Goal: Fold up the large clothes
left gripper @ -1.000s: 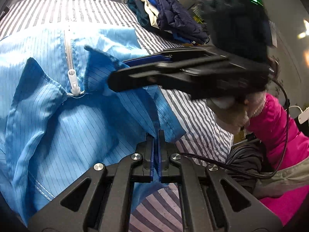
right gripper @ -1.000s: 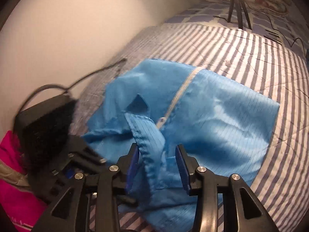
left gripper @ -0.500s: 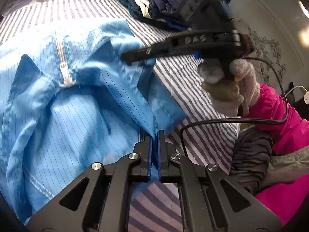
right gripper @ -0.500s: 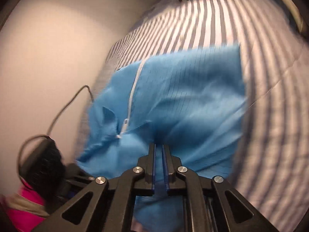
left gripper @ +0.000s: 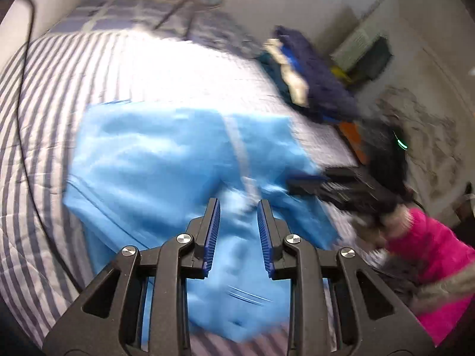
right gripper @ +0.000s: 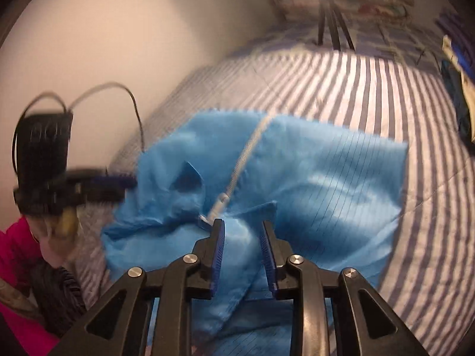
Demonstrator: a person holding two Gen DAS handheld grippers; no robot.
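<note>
Both jaws stand apart and empty — the left hand-held gripper (left gripper: 238,213) and the right hand-held gripper (right gripper: 242,233) hover just above the jacket (right gripper: 311,184) lying on the bed (right gripper: 415,95) ahead — a fold looks laid, so next comes regrasping an edge

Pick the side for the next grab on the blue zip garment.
Right, probably. The right gripper, jaws open, sits at the blue pinstriped zip-front garment by its collar flap. The left gripper, also open, hovers over mid-fabric.
</note>
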